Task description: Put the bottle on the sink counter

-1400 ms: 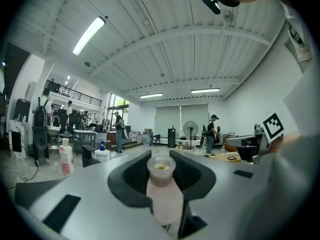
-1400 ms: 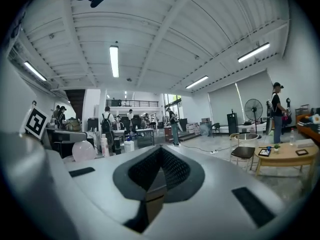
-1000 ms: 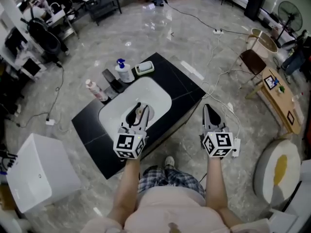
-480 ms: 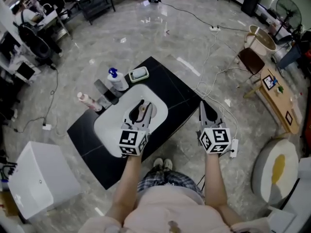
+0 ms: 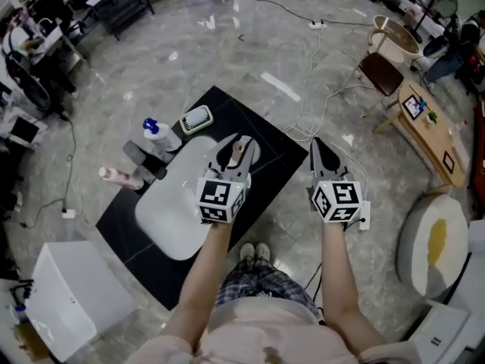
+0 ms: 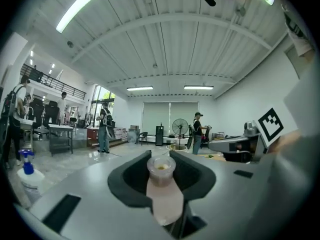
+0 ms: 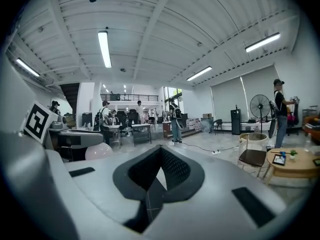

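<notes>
A small pale pink bottle (image 6: 163, 194) with a clear cap lies between the jaws of my left gripper (image 6: 162, 176), which is shut on it. In the head view that left gripper (image 5: 236, 146) hovers over the far right end of the white basin (image 5: 170, 211), at the edge of the black sink counter (image 5: 271, 158). Only a sliver of the bottle (image 5: 238, 151) shows between the jaws there. My right gripper (image 5: 319, 146) hangs over the floor just right of the counter. Its jaws meet with nothing in them, as the right gripper (image 7: 159, 170) shows in its own view.
A blue-capped pump bottle (image 5: 158, 136), a green and white dish (image 5: 195, 119), a black tap (image 5: 144, 162) and a pink bottle lying down (image 5: 117, 177) sit along the counter's far left. A white box (image 5: 68, 294) stands front left; cables (image 5: 307, 123), a chair (image 5: 379, 73) and a wooden table (image 5: 428, 127) are at right.
My left gripper has carried the bottle up out of the basin's middle, toward its far right end. The right gripper stays beside the counter. The head view has shifted.
</notes>
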{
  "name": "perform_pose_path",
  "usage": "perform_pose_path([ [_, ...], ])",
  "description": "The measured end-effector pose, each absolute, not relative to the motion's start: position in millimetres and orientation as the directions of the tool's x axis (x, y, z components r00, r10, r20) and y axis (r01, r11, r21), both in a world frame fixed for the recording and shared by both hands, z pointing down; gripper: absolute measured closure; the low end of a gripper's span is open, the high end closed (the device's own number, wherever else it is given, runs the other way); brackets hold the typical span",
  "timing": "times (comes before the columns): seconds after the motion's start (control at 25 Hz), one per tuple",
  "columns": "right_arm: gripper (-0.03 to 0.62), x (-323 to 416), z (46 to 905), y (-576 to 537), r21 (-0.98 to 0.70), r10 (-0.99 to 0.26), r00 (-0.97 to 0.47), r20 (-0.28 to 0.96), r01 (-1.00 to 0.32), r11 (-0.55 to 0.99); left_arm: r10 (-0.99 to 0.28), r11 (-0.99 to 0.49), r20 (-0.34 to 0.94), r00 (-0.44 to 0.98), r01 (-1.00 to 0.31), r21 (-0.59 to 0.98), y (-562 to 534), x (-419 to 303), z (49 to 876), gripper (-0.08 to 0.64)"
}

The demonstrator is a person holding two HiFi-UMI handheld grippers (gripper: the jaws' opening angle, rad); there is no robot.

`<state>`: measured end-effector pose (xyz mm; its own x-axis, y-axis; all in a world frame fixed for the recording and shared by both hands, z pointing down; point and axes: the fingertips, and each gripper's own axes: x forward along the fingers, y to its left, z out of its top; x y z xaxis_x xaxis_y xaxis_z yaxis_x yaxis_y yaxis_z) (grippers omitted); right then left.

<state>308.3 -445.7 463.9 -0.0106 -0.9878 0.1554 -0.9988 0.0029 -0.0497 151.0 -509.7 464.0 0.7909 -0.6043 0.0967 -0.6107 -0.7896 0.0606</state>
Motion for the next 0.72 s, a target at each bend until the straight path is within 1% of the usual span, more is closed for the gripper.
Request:
perform_pose_path([
  [0.32,0.577,342,507,-496,-0.04,-0.979,0.0,0.206,-0.999,-0.009,-0.526,-0.836,0.133,0.84,-0.539,0.098,-550,238,520,0.431],
  [0.72,0.577,373,582,-523,-0.052,-0.957,-0.002,0.289,-0.999,-0.014,-0.465,-0.859,0.223,0.857,-0.498,0.123,-556,309,601,0.431],
])
